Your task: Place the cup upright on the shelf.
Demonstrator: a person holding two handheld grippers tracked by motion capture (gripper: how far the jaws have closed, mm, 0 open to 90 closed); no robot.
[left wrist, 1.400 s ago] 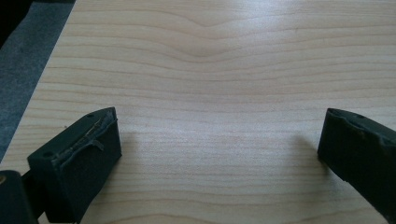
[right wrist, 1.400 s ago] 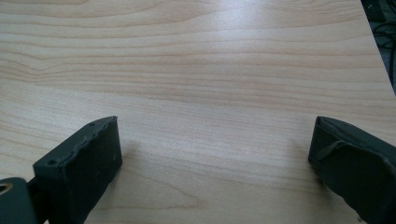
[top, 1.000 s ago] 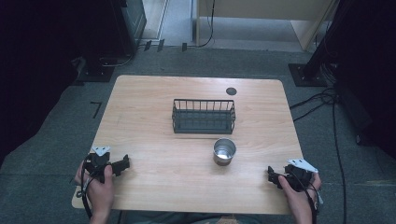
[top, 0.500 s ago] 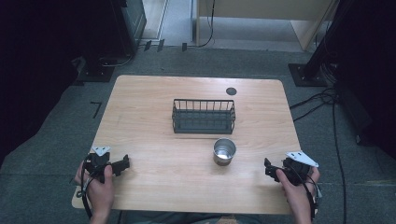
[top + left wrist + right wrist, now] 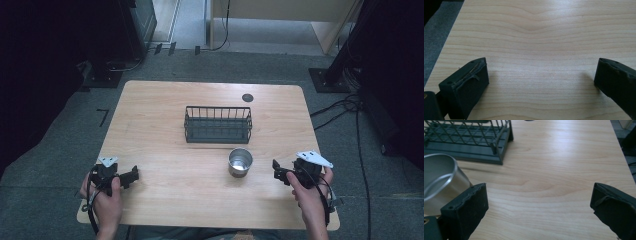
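A shiny steel cup stands upright and empty on the bench, just left of the right claw, untouched.

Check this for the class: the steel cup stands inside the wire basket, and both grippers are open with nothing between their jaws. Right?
Not quite. The high view shows the steel cup standing on the table, in front of the wire basket, not inside it. The left gripper and right gripper are indeed open and empty.
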